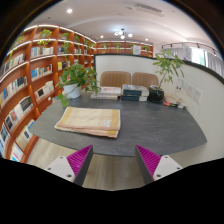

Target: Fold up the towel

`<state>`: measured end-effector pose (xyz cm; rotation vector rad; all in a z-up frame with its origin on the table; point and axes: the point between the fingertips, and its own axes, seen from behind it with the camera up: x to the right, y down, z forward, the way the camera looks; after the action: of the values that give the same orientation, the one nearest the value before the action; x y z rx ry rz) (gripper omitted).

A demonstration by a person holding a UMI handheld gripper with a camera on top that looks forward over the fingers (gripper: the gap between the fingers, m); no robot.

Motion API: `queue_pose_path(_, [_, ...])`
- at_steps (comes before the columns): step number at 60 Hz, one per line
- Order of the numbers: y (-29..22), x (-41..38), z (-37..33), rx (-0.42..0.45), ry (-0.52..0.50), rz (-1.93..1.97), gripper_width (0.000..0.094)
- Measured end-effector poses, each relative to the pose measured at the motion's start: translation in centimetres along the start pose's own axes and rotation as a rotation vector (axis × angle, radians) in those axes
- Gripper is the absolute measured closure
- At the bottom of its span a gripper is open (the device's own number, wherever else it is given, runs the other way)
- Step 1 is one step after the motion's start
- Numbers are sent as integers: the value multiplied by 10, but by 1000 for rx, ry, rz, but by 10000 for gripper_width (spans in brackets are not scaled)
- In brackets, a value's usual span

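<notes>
A beige towel (89,120) with faint pink stripes lies flat on the grey table (150,125), ahead of the fingers and a little to their left. It looks folded into a rectangle. My gripper (114,160) is open and empty, held above the table's near wooden edge (112,172). Its two magenta pads (80,159) stand wide apart, well short of the towel.
Bookshelves (25,75) line the left wall. A potted plant (76,80) stands at the table's far left and another plant (166,70) at the far right. Stacked boxes and trays (130,93) sit along the far edge by two chairs.
</notes>
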<state>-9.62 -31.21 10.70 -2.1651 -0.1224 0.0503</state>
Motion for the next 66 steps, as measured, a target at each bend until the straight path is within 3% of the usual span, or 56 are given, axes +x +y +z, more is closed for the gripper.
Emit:
queue_pose_path(18, [-8, -199, 130, -104, -122, -3, 71])
queue_pose_path(29, [-51, -262, 220, -82, -77, -32, 95])
queue_pose_path(40, [-48, -283, 279, -130, -3, -79, 274])
queue_pose_path(48, [-53, -276, 285, -109, 24, -64, 599])
queue_pose_path(53, [-53, -263, 283, -106, 70, -64, 866])
queue_pose_path(66, [-64, -267, 277, -145, -3, 29, 886])
